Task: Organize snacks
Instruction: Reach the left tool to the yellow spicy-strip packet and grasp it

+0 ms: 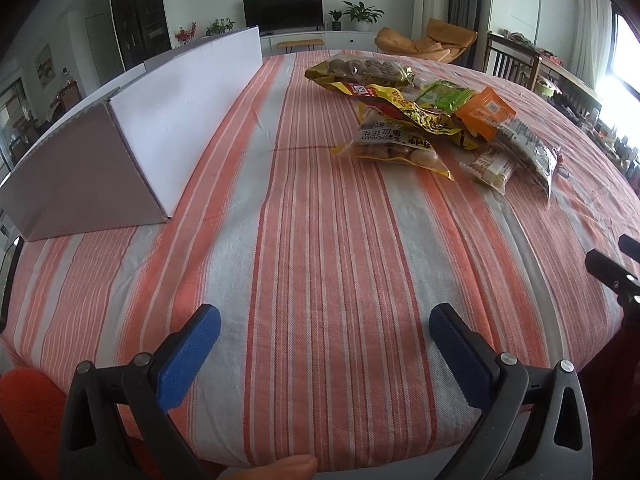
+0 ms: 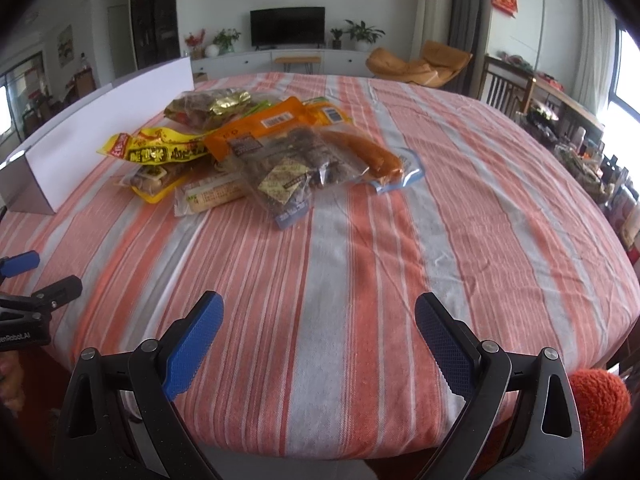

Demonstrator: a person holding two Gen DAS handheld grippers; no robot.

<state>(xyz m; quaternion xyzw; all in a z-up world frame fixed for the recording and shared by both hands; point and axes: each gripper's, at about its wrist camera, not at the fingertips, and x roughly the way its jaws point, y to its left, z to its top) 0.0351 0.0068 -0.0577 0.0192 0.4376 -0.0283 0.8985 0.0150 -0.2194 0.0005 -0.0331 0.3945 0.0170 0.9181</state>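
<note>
A pile of snack packets lies on the striped tablecloth at the far right; in the right wrist view the pile is at the far left of centre. It holds a yellow peanut bag, an orange packet, a green packet and a clear bag of dark pieces. A white open cardboard box stands at the far left. My left gripper is open and empty near the table's front edge. My right gripper is open and empty, also near the front edge.
The table has a red, white and grey striped cloth. The box also shows in the right wrist view, left of the pile. Wooden chairs stand at the far right. A TV and plants are behind.
</note>
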